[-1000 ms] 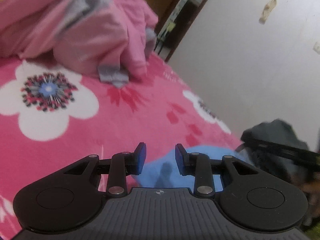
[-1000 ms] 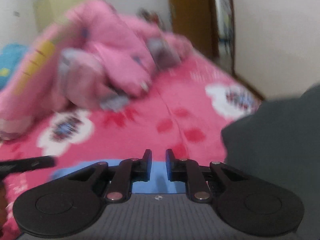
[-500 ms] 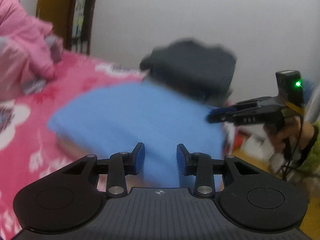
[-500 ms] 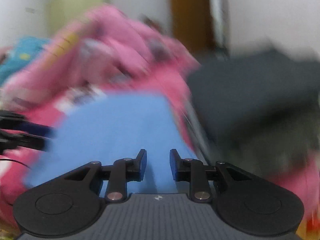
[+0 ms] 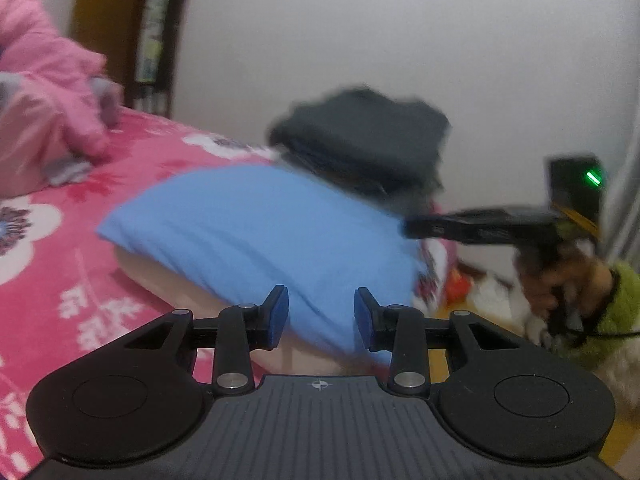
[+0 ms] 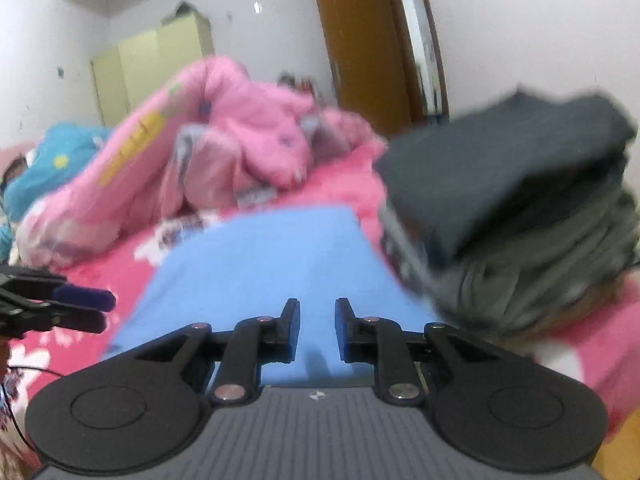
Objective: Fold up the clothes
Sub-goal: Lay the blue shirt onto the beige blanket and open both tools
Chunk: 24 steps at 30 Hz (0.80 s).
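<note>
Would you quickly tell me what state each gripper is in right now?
Left gripper: open, holding nothing.
Right gripper: open, holding nothing.

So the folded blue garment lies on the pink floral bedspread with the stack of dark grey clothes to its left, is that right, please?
Not quite: the right wrist view shows the stack of dark grey clothes to the right of the blue garment. The garment does lie on the pink floral bedspread.
</note>
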Tool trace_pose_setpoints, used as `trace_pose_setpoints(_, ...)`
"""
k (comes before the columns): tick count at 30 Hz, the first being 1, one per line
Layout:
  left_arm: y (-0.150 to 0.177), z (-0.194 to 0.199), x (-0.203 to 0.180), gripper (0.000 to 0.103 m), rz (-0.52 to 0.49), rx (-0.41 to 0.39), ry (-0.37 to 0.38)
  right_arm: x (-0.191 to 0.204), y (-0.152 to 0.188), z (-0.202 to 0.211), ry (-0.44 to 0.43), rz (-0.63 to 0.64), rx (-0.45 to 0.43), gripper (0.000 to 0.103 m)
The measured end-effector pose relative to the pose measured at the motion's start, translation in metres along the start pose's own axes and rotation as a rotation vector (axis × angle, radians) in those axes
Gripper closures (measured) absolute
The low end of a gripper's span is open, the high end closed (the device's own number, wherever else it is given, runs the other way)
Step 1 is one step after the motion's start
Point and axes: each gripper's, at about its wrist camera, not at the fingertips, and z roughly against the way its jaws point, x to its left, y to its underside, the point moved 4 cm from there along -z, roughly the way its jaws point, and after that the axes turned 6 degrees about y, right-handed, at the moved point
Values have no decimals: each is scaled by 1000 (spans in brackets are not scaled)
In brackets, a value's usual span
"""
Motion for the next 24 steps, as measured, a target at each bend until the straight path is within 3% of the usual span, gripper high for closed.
trace_pose_setpoints(2, 11, -4, 3, 67, 29, 43, -2, -17, 10, -6, 126, -31, 57, 82)
trace_pose_setpoints(4, 13, 5, 10, 67, 88, 34, 10, -29, 9, 5, 181, -87, 47, 82)
trace_pose_setpoints(8, 14, 28, 22, 66, 183, -22, -3, 1, -14, 36, 50, -100, -81, 82)
trace_pose_setpoints(14, 20, 50, 36, 66, 284, -69, -50, 124, -28, 32, -259, 242, -112, 82)
trace_pose_setpoints(16, 23, 56, 40, 66, 298, -76, -61, 150, -30, 16, -288, 356, -78, 83)
trace_pose_setpoints(19, 26, 64, 47, 66, 317, -98, -71, 158, -14, -14, -268, 355, 110, 82)
trace_pose_setpoints(24, 38, 83, 61, 66, 364, -139, -75, 167, -15, 28, -275, 450, 142, 82)
